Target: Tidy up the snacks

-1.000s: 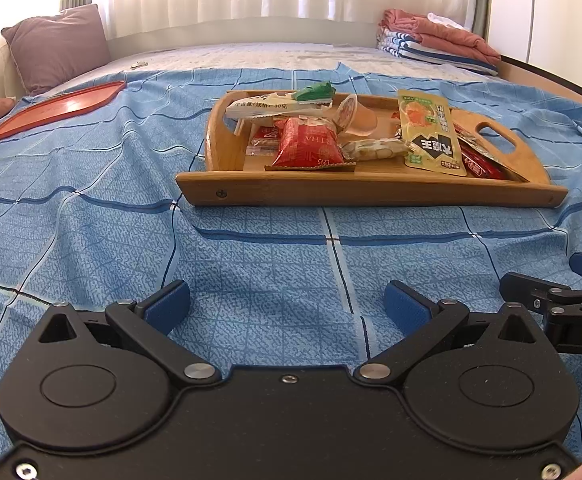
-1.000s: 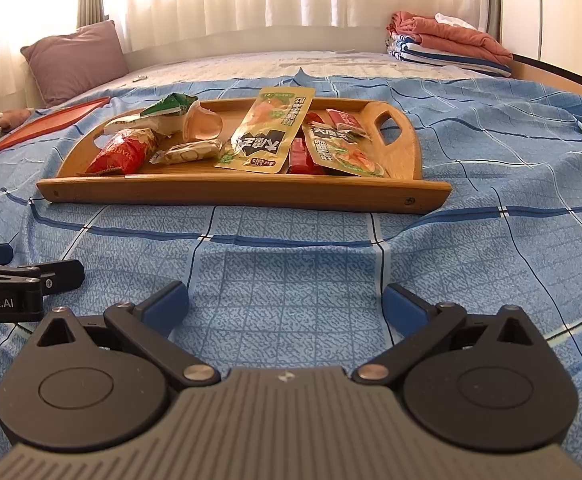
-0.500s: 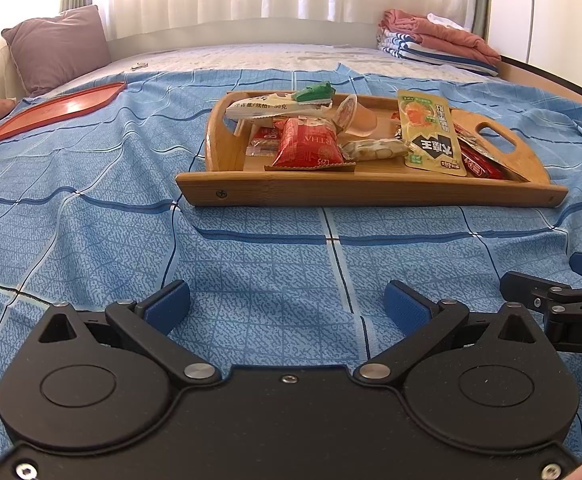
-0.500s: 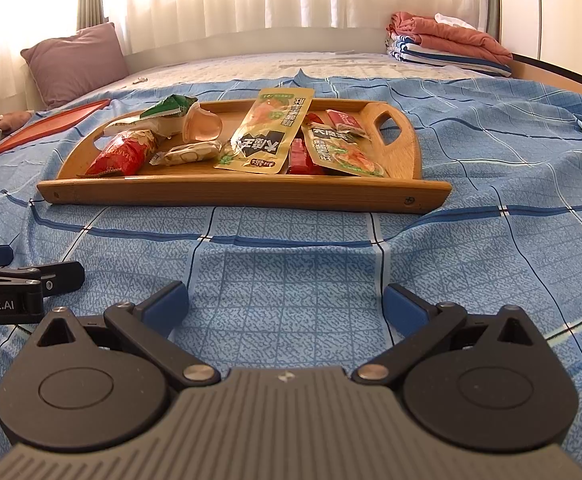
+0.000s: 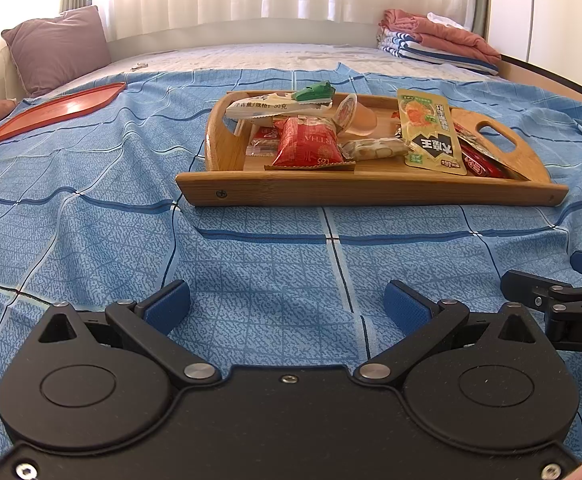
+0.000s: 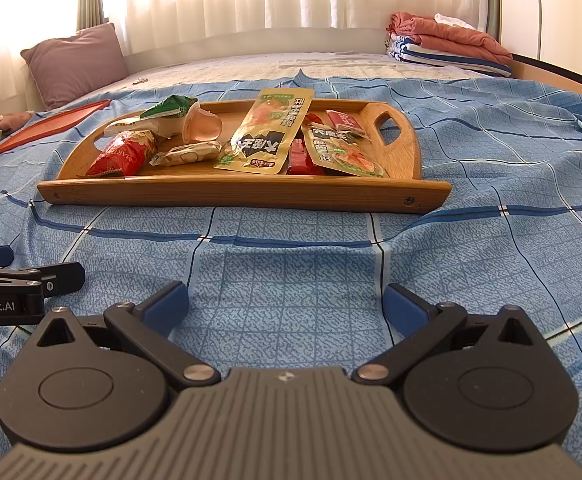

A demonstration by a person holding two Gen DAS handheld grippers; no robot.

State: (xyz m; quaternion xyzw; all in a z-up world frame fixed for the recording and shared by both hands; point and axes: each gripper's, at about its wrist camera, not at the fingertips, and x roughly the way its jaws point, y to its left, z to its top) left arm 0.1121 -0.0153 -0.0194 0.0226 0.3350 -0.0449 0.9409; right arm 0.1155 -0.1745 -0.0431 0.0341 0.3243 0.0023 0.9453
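A wooden tray [image 5: 371, 192] [image 6: 227, 192] lies on the blue checked bedspread ahead of both grippers. It holds several snacks: a red packet [image 5: 307, 146] [image 6: 125, 154], a tall yellow-green pouch [image 5: 427, 132] [image 6: 269, 136], a jelly cup [image 5: 357, 118] [image 6: 203, 126], a green wrapper [image 5: 315, 92] [image 6: 167, 108] and a nougat bar [image 5: 371, 148] [image 6: 189, 154]. My left gripper [image 5: 287, 304] is open and empty, low over the bedspread. My right gripper [image 6: 285, 304] is open and empty beside it. Each also shows in the other's view, the right [image 5: 563, 292] and the left [image 6: 23, 280].
An orange tray [image 5: 57, 110] [image 6: 51, 126] lies at far left on the bed. A mauve pillow [image 5: 57, 46] [image 6: 77, 62] sits behind it. Folded towels [image 5: 439, 42] [image 6: 451, 42] are stacked at far right. Curtains hang behind the bed.
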